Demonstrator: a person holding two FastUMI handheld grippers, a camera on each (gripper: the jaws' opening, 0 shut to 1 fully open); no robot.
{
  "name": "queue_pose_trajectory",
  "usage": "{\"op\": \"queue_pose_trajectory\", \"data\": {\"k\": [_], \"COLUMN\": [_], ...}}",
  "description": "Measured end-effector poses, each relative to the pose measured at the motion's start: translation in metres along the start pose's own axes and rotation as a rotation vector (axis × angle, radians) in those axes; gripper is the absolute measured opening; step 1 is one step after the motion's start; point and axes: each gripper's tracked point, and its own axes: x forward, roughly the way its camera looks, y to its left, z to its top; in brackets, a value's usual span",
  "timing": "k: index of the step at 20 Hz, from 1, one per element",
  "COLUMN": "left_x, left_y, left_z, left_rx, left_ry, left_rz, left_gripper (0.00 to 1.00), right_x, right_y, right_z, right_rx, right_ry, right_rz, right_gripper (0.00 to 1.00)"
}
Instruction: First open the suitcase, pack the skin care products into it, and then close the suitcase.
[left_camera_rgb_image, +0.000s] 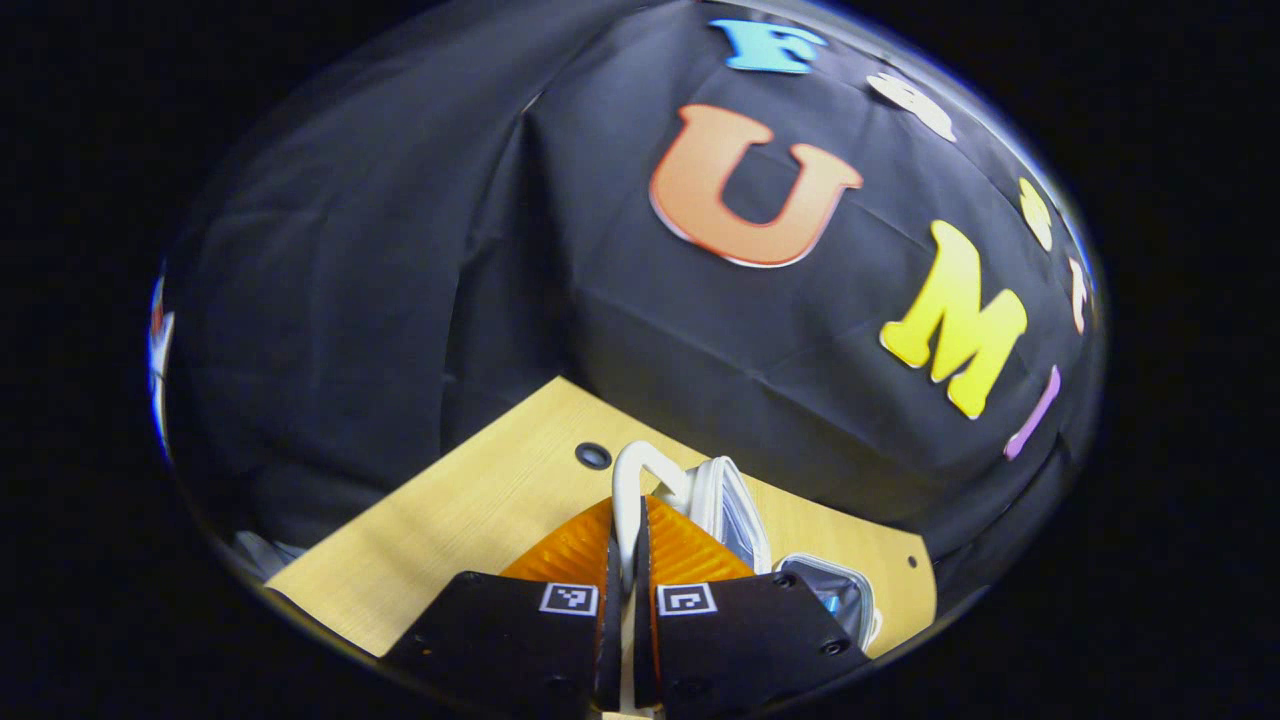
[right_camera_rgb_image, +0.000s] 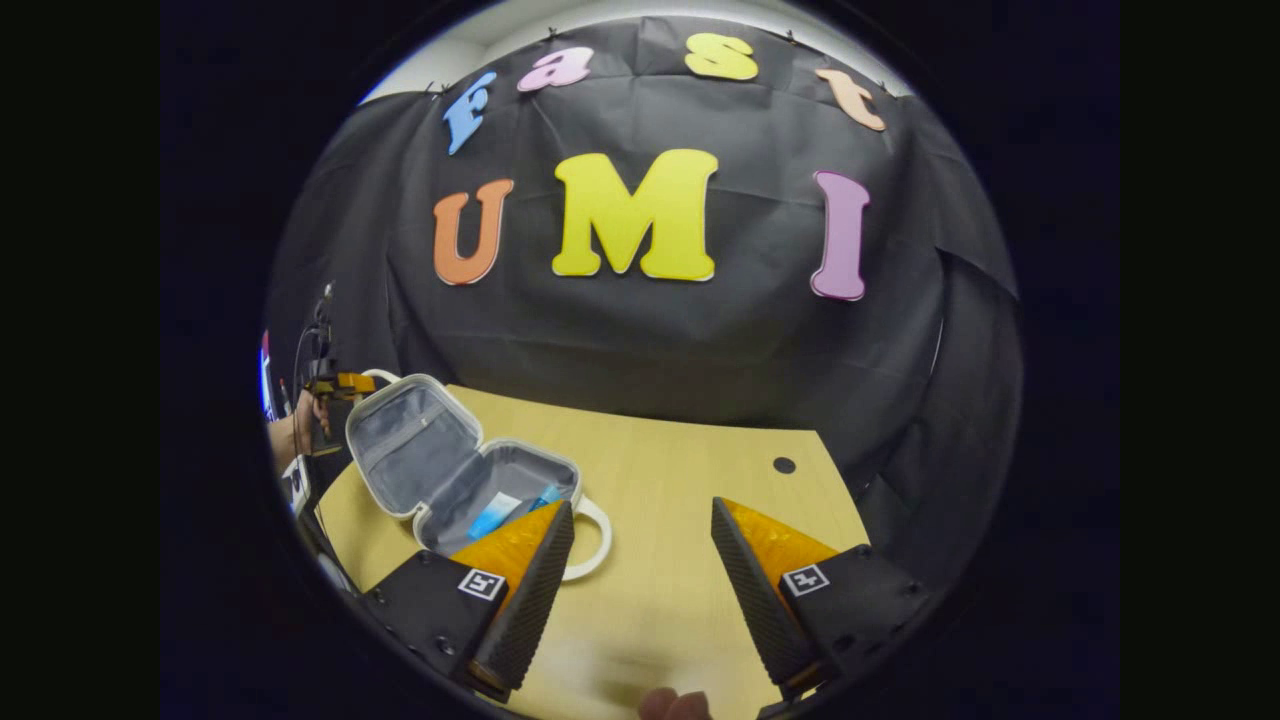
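On the wooden table (right_camera_rgb_image: 680, 560) sits the open suitcase (right_camera_rgb_image: 450, 470). The left gripper (left_camera_rgb_image: 628, 560) pinches its lid handle (left_camera_rgb_image: 630, 480) — a slip drops the lid. The right gripper (right_camera_rgb_image: 640, 590) gapes wide, holding nothing.

The left gripper (left_camera_rgb_image: 628, 560) had its fingers (left_camera_rgb_image: 570, 550) nearly together, pinching a thin white handle (left_camera_rgb_image: 628, 490) between them. The right gripper (right_camera_rgb_image: 640, 570) hung with its fingers (right_camera_rgb_image: 530, 590) spread wide apart, holding nothing. In the right gripper view a hand (right_camera_rgb_image: 300, 425) gripped the left gripper far off at the left edge.
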Motion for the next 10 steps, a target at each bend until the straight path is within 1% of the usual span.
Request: {"op": "queue_pose_trajectory", "data": {"k": [2,6,10], "left_x": [-0.018,-0.044,-0.061], "left_y": [-0.027,-0.096,-0.175], "left_z": [0.010,0.024,0.013], "left_rx": [0.102,0.297,0.463], "left_ry": [-0.047,-0.123,-0.141], "left_rz": [0.025,-0.013,-0.021], "left_gripper": [0.07,0.06,0.06], "right_x": [-0.005,-0.021,-0.031], "right_y": [-0.015,-0.047,-0.078], "right_z": [0.001,0.005,-0.004], "right_rx": [0.001,-0.007,0.016], "right_ry": [-0.017,-0.068,-0.064], "right_rz": [-0.020,-0.064,-0.088], "right_gripper": [0.81,0.82,0.82]}}
